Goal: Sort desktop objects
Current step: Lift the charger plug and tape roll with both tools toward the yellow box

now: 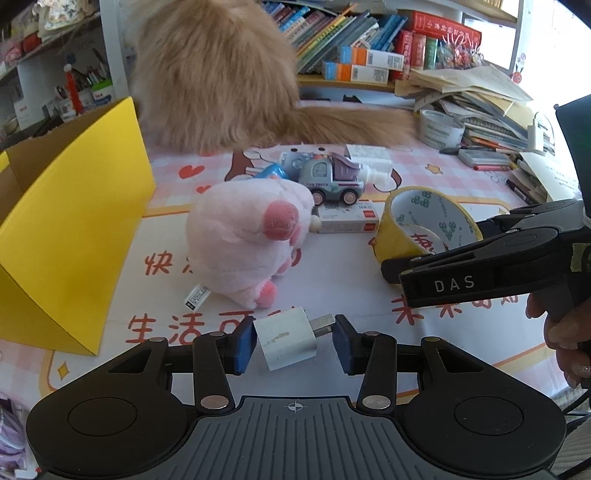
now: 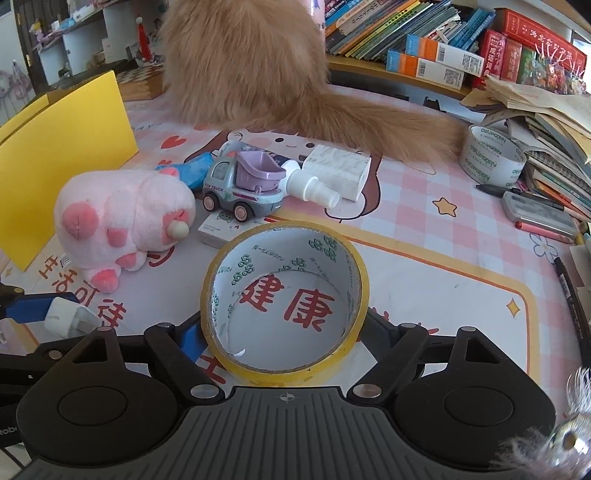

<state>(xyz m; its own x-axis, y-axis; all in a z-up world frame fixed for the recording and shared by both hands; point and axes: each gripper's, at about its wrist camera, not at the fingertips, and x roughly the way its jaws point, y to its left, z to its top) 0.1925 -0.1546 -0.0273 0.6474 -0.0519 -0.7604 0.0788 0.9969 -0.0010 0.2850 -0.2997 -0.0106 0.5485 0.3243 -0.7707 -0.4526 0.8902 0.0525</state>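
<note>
The left gripper (image 1: 294,341) was closed on a white charger plug (image 1: 286,341), one blue pad against its body and the other at its prongs, just in front of the pink plush pig (image 1: 245,240). The right gripper (image 2: 284,332) was set around a yellow tape roll (image 2: 284,302) lying flat, fingers (image 2: 190,338) right at its sides; real contact couldn't be made out tbh.

Sorting looked barely started. Nothing could be seen inside the yellow cardboard box (image 1: 74,236) on the left, though its inside was mostly hidden. Still left loose: the pig, a toy truck (image 2: 242,188), a white spray bottle (image 2: 314,188), a small card box (image 1: 347,218) and a clear tape roll (image 2: 493,158).

The tabletop (image 2: 424,258) was covered by a pink checked mat with red characters. A fluffy ginger cat (image 2: 251,62) was parked at the back, with bookshelves (image 2: 424,33) and stacked papers (image 2: 546,110) behind.
</note>
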